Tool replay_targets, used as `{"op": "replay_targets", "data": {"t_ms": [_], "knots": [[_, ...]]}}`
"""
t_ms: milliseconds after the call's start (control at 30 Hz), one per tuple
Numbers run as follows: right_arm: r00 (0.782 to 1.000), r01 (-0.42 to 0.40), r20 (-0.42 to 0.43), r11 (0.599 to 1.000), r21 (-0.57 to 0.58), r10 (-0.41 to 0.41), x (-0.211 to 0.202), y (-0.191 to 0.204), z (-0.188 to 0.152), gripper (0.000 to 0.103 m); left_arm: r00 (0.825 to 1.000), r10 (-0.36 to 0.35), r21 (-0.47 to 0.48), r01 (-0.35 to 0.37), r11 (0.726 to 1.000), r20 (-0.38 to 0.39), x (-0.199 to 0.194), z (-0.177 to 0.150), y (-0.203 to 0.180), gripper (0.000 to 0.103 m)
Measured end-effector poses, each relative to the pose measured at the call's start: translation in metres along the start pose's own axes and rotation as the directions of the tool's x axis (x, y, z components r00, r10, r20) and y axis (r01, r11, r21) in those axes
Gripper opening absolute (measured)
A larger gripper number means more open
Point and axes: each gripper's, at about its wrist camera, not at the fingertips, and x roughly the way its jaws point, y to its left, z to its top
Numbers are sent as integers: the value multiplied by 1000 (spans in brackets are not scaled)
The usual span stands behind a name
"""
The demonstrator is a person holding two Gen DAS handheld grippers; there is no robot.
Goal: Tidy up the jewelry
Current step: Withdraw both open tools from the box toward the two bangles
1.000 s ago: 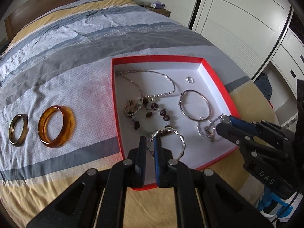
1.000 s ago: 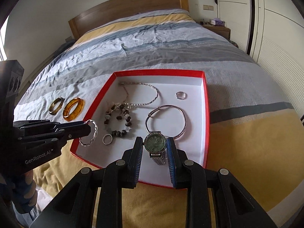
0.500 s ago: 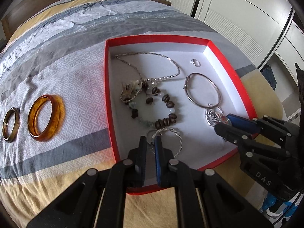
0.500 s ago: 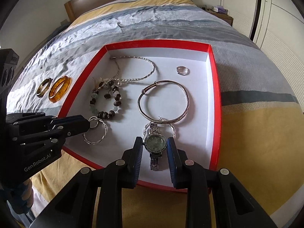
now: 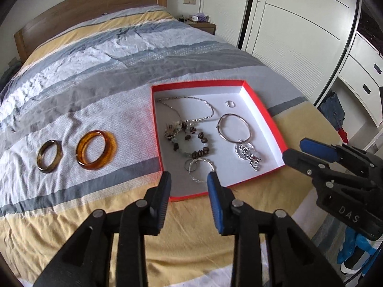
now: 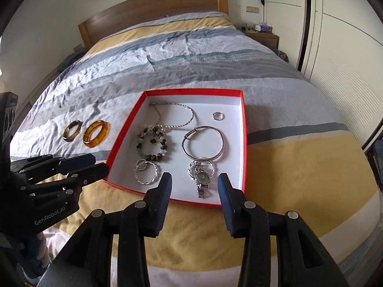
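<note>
A red tray lies on the bed with jewelry in it. Near its front edge are a twisted silver bangle and a silver watch. Further back lie a beaded bracelet, a plain silver bangle, a chain necklace and a small ring. My left gripper hovers above the twisted bangle, jaws opening and empty. My right gripper hovers above the watch, jaws opening and empty.
An amber bangle and an olive-brown bangle lie on the bedspread left of the tray. A wooden headboard stands at the far end. White wardrobe doors line the right side.
The left gripper let go of the twisted bangle and the right let go of the watch; both pieces now lie in the tray. Both grippers opened and pulled back and up.
</note>
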Motion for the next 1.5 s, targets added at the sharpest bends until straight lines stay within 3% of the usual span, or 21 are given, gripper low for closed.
{"op": "replay_targets", "data": {"t_ms": [333, 400, 467, 800, 1067, 1233, 1500], "knots": [[995, -15, 103, 999, -32, 18, -93, 53, -18, 44, 982, 135, -31, -132, 991, 129, -110, -35, 18, 39], [993, -22, 118, 999, -42, 27, -108, 62, -23, 54, 976, 160, -44, -155, 987, 149, -129, -43, 23, 40], [990, -26, 136, 998, -55, 33, -121, 73, -27, 55, 967, 188, -51, -182, 982, 172, -146, -50, 28, 41], [977, -43, 202, 990, -131, 69, -169, 126, -38, 56, 933, 243, -98, -225, 969, 265, -215, -80, 52, 47], [972, -43, 220, 979, -197, 87, -186, 165, -42, 57, 909, 293, -173, -250, 953, 298, -248, -101, 84, 48], [969, -46, 228, 973, -226, 99, -189, 186, -44, 63, 898, 327, -217, -270, 938, 294, -255, -108, 103, 48], [973, -81, 190, 964, -252, 132, -171, 206, -45, 66, 898, 345, -250, -280, 927, 274, -247, -110, 119, 48]]}}
